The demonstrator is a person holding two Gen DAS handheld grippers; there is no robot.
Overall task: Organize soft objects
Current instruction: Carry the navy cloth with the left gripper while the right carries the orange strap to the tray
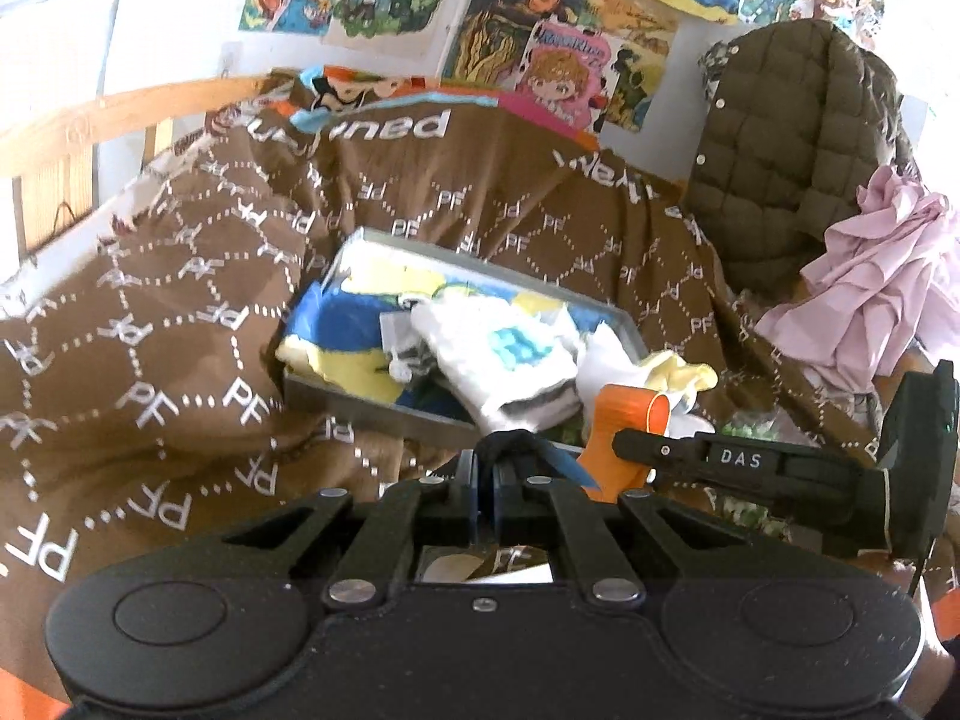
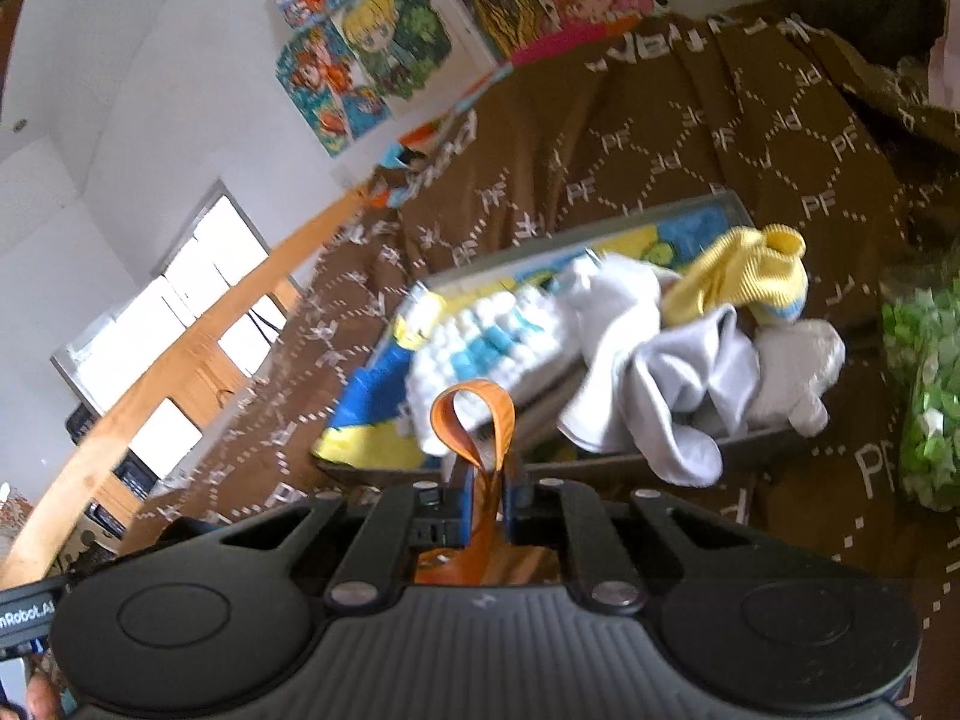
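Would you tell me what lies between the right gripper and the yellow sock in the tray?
In the right wrist view, a crumpled grey-white cloth lies between the right gripper, shut on an orange strap, and the yellow sock.

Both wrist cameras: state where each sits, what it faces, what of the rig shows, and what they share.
Left wrist: behind the left gripper, jaws shut on a dark item; faces the tray; the right gripper shows too.
Right wrist: behind the right gripper, jaws shut on an orange strap; faces the tray, view tilted.
Shared: tray, brown blanket, wall posters.
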